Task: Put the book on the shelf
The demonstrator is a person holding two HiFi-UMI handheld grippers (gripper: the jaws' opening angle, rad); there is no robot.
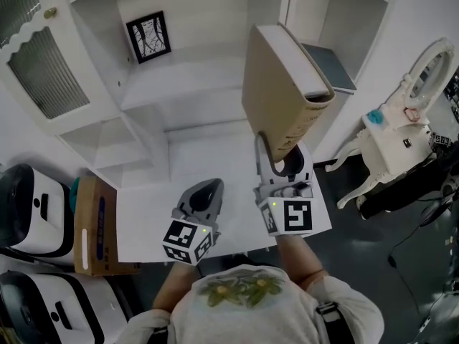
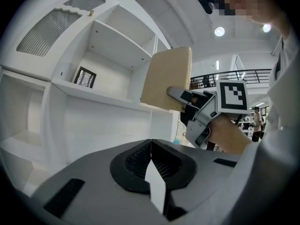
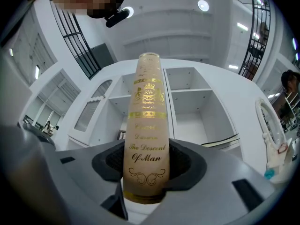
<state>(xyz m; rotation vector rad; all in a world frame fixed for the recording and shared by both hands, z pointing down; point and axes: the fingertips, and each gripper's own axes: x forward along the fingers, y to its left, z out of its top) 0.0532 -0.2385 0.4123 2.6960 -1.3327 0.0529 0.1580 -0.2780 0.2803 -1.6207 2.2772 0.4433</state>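
A tan hardcover book (image 1: 282,92) stands upright in the air before the white shelf unit (image 1: 188,77). My right gripper (image 1: 278,156) is shut on its lower end. In the right gripper view the spine (image 3: 146,125) with gold lettering fills the space between the jaws of that gripper (image 3: 146,168). My left gripper (image 1: 205,194) hangs lower and to the left, shut with nothing in it. The left gripper view shows the left gripper (image 2: 151,149) with its jaws meeting, and beyond it the book (image 2: 166,81) and the right gripper (image 2: 187,100).
A framed picture (image 1: 149,37) leans in the upper left compartment. A dark flat book (image 1: 330,67) lies in the right compartment. A white vanity with a mirror (image 1: 401,131) stands at the right. At the left are a cardboard box (image 1: 97,224) and white-and-black devices (image 1: 29,206).
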